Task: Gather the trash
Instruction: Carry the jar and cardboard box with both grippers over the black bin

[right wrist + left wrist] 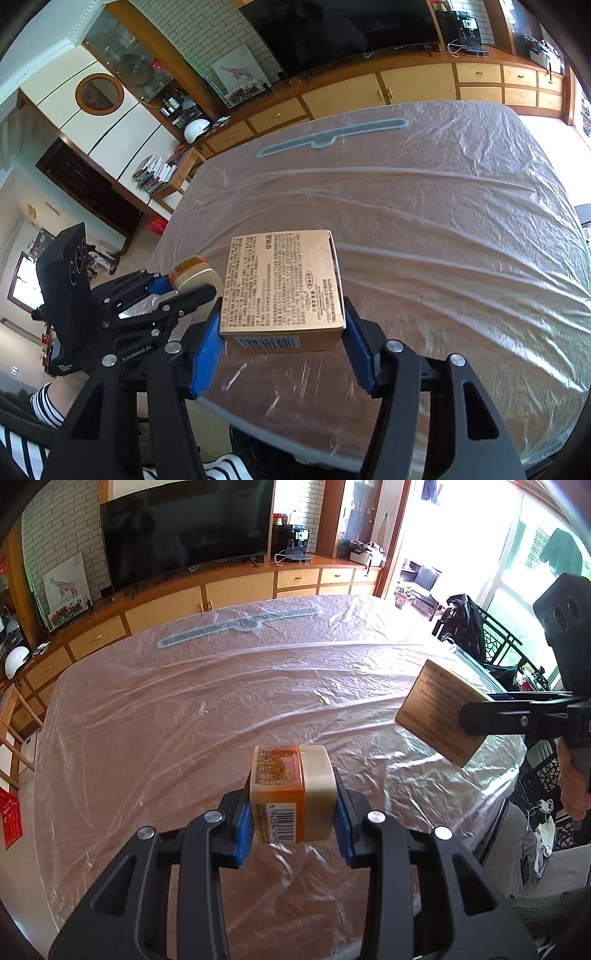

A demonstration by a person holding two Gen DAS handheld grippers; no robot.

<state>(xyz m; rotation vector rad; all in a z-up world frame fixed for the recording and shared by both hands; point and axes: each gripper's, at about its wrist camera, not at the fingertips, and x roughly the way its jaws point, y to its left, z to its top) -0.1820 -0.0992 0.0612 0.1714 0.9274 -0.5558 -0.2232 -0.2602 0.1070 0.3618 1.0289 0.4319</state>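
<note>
Carry step: left hand-held gripper [293, 808] is clamping the orange-labelled cream jar [293, 794], right hand-held gripper [282, 328] is gripping the tan printed carton [282, 291], both above the plastic-covered counter [221, 701]. Next needs a bin; none visible.

Left tool [293, 812] angled downward, blue pads clamped tight on what it carries. Right tool [282, 332] beside it, likewise tilted down and gripping. Striped sleeve [44, 406] behind.

both wrist views close behind own claw, angled down; share plastic-covered table [221, 686], tv wall.
</note>
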